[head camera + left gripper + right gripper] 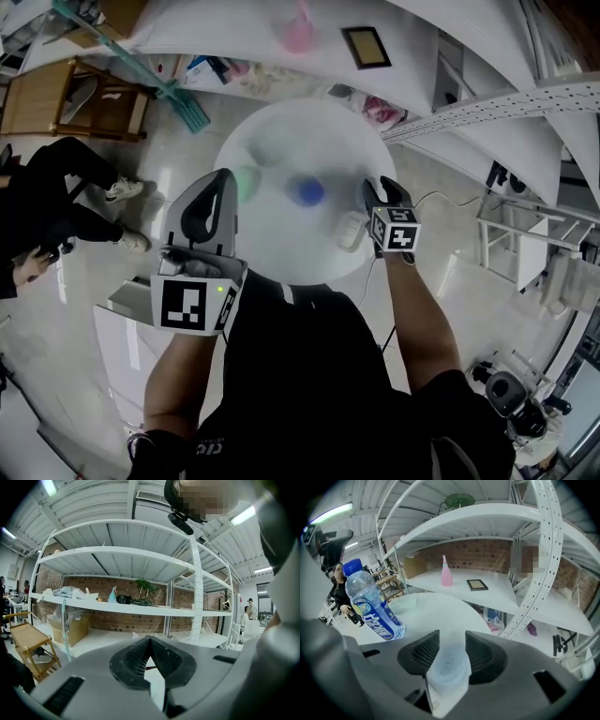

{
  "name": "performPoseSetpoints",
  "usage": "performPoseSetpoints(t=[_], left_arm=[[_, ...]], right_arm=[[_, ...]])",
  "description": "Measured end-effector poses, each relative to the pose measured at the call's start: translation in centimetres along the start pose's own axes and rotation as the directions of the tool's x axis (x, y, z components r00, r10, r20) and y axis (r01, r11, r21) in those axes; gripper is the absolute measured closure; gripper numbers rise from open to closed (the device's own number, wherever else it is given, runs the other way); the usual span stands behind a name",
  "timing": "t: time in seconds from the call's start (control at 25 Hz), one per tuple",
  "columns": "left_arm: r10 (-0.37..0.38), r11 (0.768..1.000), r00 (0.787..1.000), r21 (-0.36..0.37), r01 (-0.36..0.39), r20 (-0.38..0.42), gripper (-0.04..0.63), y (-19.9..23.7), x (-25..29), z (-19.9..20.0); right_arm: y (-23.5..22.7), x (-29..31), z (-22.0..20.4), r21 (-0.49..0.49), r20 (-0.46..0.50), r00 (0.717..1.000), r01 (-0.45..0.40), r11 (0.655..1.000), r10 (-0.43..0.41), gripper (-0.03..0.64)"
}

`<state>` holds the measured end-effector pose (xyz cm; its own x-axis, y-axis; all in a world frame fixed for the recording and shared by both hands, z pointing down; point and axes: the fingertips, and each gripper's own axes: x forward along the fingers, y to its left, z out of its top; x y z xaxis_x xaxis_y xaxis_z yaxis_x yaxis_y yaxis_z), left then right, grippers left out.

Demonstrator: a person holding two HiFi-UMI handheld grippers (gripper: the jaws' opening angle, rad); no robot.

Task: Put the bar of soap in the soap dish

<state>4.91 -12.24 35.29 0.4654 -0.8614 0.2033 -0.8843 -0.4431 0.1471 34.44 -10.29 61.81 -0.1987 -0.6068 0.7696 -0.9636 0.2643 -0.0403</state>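
A pale bar of soap (351, 231) lies on the round white table (281, 248), just left of my right gripper (378, 194). In the right gripper view the soap (447, 667) shows low in the gap between the parted jaws of the right gripper (449, 648), which is open; I cannot tell whether the pads touch it. A blurred pale green dish (248, 178) sits at the table's left, beside my left gripper (214, 202). The left gripper (150, 641) points level over the table with its tips together and nothing in them.
A water bottle with a blue cap (307, 190) stands mid-table, between dish and soap. White shelving (487, 588) behind holds a pink bottle (446, 577) and a small frame (477, 584). A seated person (47, 206) and a wooden cart (56, 98) are at the left.
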Motion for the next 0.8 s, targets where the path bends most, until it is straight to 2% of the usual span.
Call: performPoseSetpoints(t=[0.2, 0.4, 0.8], left_arm=[[-0.022, 1.000, 1.000, 0.012, 0.022, -0.022, 0.588, -0.7, 0.5, -0.5], [-0.032, 0.999, 0.999, 0.010, 0.032, -0.034, 0.589, -0.5, 1.0, -1.1], [-0.026, 0.999, 0.998, -0.024, 0.025, -0.049, 0.588, 0.1, 1.6, -1.8]], right_arm=[[-0.7, 1.1, -1.6, 0.056, -0.069, 0.998, 0.002, 0.998, 0.002, 0.388], [-0.4, 2.7, -2.9, 0.068, -0.139, 0.990, -0.009, 0.998, 0.019, 0.365], [-0.3, 3.3, -4.2, 0.108, -0.202, 0.979, -0.007, 0.994, 0.029, 0.344]])
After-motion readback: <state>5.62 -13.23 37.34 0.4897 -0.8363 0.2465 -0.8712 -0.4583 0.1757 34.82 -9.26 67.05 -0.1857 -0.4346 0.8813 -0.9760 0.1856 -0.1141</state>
